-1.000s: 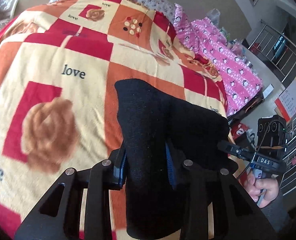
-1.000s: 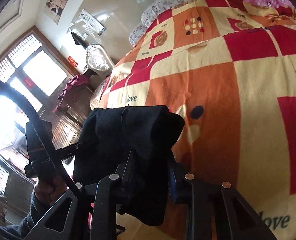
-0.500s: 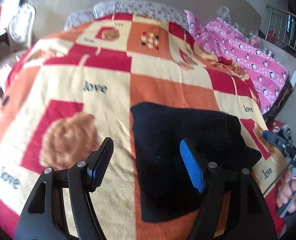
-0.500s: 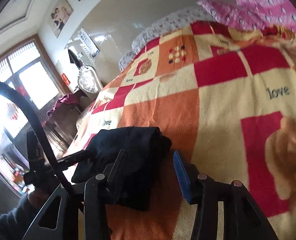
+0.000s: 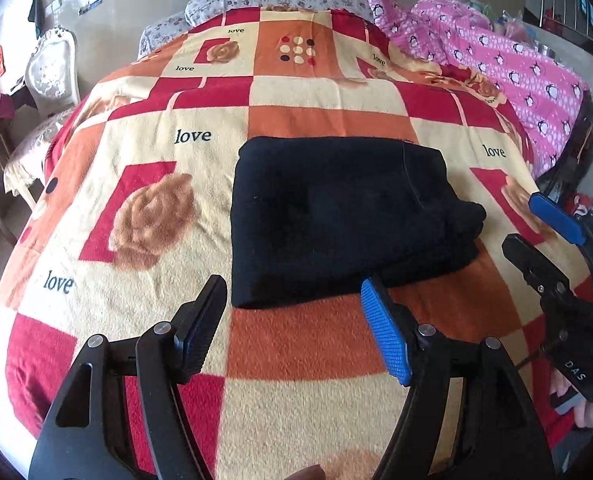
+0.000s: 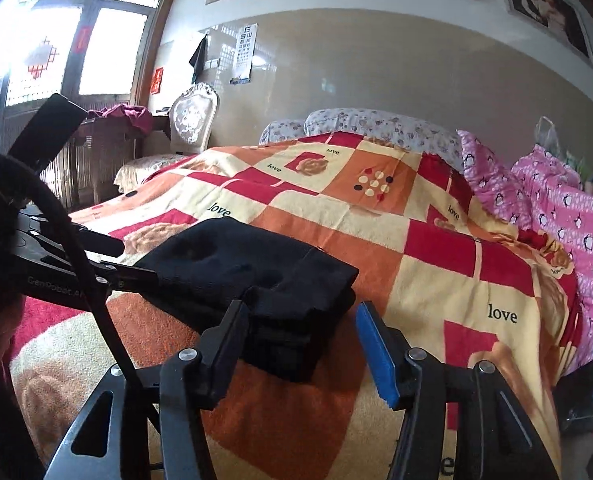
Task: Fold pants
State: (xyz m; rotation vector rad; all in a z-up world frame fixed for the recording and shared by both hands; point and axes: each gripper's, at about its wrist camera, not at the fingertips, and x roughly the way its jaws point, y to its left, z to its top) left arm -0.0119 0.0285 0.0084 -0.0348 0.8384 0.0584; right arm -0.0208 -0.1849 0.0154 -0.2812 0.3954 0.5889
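The black pants (image 5: 336, 216) lie folded in a thick rectangle on the patterned blanket (image 5: 304, 344). In the right wrist view the pants (image 6: 256, 272) show as a stacked bundle. My left gripper (image 5: 296, 320) is open and empty, just in front of the bundle's near edge. My right gripper (image 6: 302, 344) is open and empty, at the bundle's right end. The right gripper also shows in the left wrist view (image 5: 544, 236), beside the bundle. The left gripper shows at the left edge of the right wrist view (image 6: 96, 264).
A pink penguin-print quilt (image 5: 516, 68) lies along the right side of the bed. Floral pillows (image 6: 356, 124) are at the head. A white chair (image 6: 192, 120) and a wooden desk with red cloth (image 6: 120, 116) stand at the left.
Both grippers let go of the black pants, opened and drew back. The pants now rest folded on the blanket.
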